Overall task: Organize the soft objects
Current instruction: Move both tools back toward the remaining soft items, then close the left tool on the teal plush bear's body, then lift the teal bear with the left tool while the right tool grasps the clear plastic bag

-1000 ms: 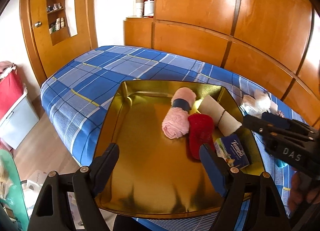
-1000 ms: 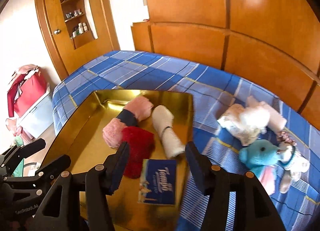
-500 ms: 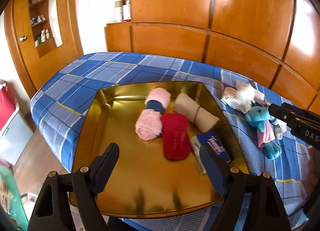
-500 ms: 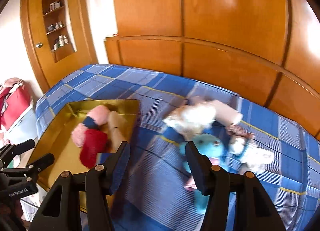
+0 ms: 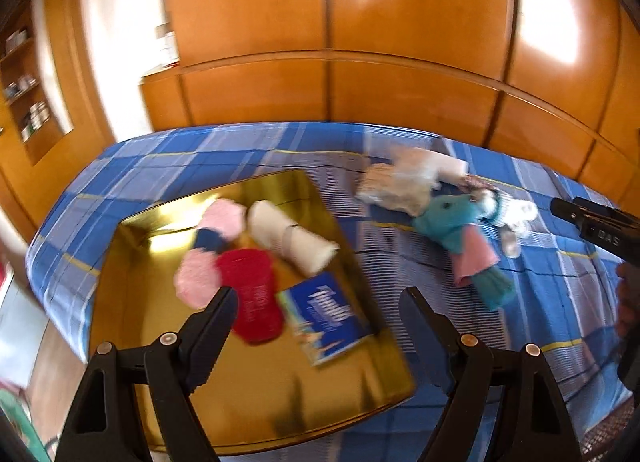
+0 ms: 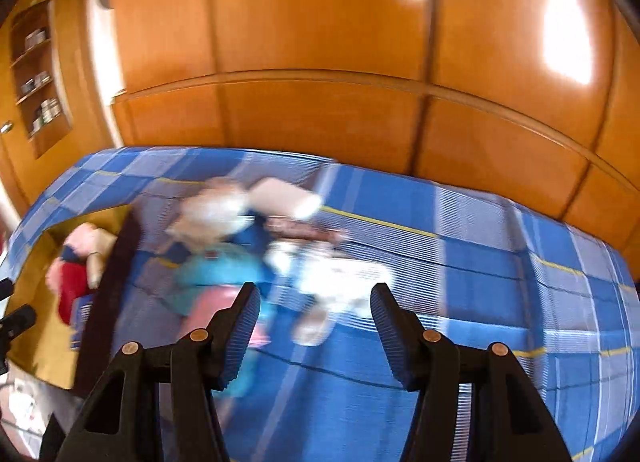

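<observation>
A gold tray (image 5: 256, 402) lies on the blue plaid bed. It holds a pink roll (image 5: 224, 217), a red roll (image 5: 252, 294), a white roll (image 5: 292, 242) and a blue tissue pack (image 5: 328, 318). To its right lie a teal plush toy (image 5: 456, 229), a cream plush (image 5: 404, 181) and a white plush (image 5: 516, 217). My left gripper (image 5: 316, 310) is open and empty above the tray's right edge. My right gripper (image 6: 316, 310) is open and empty above the blurred teal plush (image 6: 216, 274) and white plush (image 6: 340, 282). The right gripper also shows at the right edge of the left wrist view (image 5: 592, 225).
Wooden wardrobe panels (image 5: 360, 61) stand behind the bed. A door with shelves (image 5: 24, 93) is at the far left. The plaid bedspread (image 6: 500, 302) extends to the right of the toys. The bed's edge and floor (image 5: 48, 374) are at the lower left.
Both grippers have swung to the right. The tray has shifted left in both views and the plush toys have come to the middle of the right wrist view. Both stay open.
</observation>
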The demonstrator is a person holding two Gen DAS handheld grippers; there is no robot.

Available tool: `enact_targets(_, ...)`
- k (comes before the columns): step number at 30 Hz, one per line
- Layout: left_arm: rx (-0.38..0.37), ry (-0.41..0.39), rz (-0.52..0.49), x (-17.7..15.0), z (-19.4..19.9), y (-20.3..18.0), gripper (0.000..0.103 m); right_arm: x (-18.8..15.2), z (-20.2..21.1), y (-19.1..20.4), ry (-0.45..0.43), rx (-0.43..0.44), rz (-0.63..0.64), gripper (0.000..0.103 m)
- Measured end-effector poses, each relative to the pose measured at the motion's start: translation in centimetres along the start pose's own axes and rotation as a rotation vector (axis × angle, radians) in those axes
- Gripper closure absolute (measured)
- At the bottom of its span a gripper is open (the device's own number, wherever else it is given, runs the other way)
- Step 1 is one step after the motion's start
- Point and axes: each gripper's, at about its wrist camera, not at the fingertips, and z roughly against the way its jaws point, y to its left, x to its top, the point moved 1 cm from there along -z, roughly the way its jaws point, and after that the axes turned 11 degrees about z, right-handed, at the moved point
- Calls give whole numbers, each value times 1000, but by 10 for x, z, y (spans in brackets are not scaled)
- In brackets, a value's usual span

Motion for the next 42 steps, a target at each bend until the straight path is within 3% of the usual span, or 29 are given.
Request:
enact_targets(7, -83, 63, -98, 1, -18, -59, 20, -31, -17, -56, 55, -37, -199, 45)
enact_targets(14, -148, 158, -102, 4, -56, -111, 21, -33, -16, -71, 55, 2, -289, 45)
enact_targets(19, -157, 215, -49, 10, -94, -136, 21, -33, -16, -73, 58, 19, -317, 45)
enact_targets(25, -108, 268, 23, 17, -137, -145, 19, -32, -16, -74, 58, 49, -340, 45)
enact_targets(29, -125, 284, 94, 25, -155, -148, 19, -31, -19, -71, 73, 60, -329, 45)
enact_targets(31, -139, 290, 119, 28, -161, -151, 27, -30, -20, -69, 75, 61, -323, 45)
enact_targets(32, -142, 290, 119, 28, -163, -152, 51, -30, -20, -69, 77, 60, -319, 45)
enact_targets(36, -156, 275, 58, 21, -166, -155, 61, -31, -22, -68, 89, 52, -308, 45)
enact_targets(42, -247, 230, -41, 8, -121, -144, 61, -33, -24, -68, 95, 53, -304, 45)
